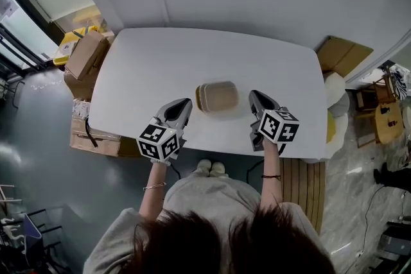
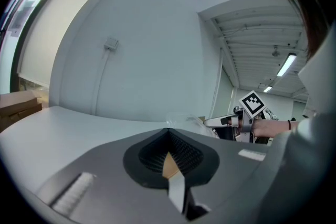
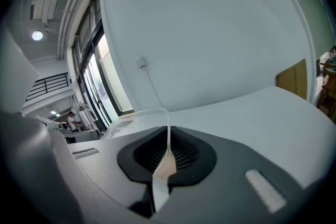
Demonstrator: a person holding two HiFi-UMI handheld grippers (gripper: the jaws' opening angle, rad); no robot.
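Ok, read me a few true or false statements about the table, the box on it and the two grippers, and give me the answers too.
1. The tan rectangular container with a clear plastic top lies on the white table between the left gripper and the right gripper. True.
2. The left gripper's fingers stand wide apart. False: they are together.
3. The right gripper is clamped on the container. False: its fingers are shut with nothing between them, beside the container.
4. Brown cardboard boxes stand on the floor off the table's left end. True.
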